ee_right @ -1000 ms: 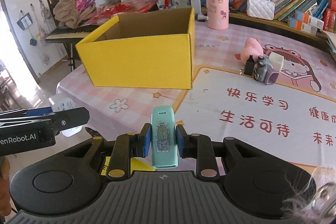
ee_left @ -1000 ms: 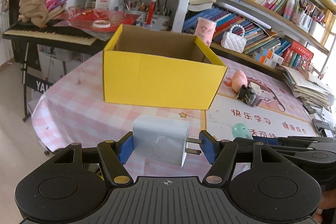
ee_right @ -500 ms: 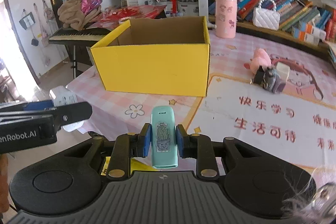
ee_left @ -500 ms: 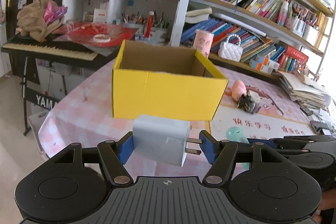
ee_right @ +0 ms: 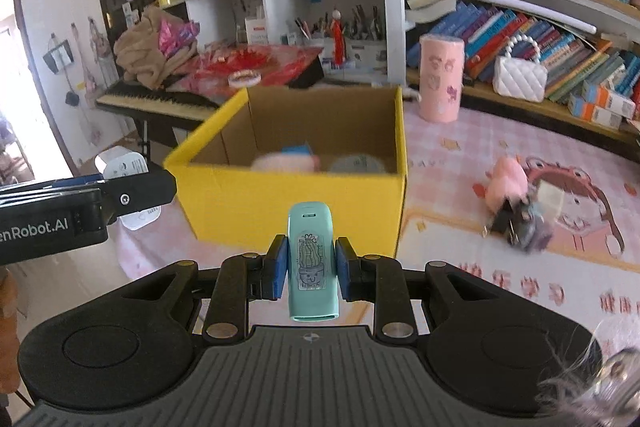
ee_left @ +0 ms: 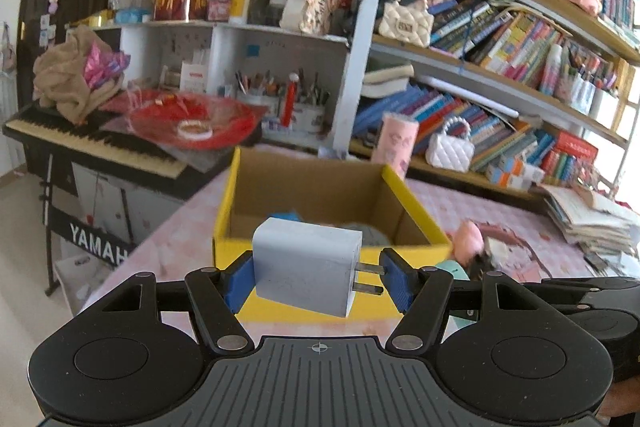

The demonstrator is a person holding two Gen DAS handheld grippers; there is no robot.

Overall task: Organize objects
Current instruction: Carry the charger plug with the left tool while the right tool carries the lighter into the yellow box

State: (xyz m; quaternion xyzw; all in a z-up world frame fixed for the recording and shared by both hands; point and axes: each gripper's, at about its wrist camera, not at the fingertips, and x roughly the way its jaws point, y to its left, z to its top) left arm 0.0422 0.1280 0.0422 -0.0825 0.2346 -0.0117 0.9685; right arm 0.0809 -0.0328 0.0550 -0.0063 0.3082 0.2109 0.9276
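Note:
My left gripper [ee_left: 316, 277] is shut on a white plug charger [ee_left: 306, 269], prongs pointing right, held in the air just before the near wall of the open yellow box [ee_left: 416, 203]. My right gripper [ee_right: 311, 267] is shut on a mint green case with a cactus sticker [ee_right: 313, 261], also held up before the yellow box [ee_right: 288, 199]. The box holds a blue item, a pink fuzzy thing and a grey round item. The left gripper and charger [ee_right: 124, 165] show at the left of the right wrist view.
A pink toy and a small grey camera-like toy [ee_right: 516, 211] lie on the pink checked tablecloth [ee_right: 500, 139] right of the box. A pink cup [ee_right: 440, 79] stands behind it. Bookshelves line the back; a keyboard [ee_left: 92, 143] stands left.
Both grippers have risen with their loads, so the inside of the yellow box now shows. The grips have not changed.

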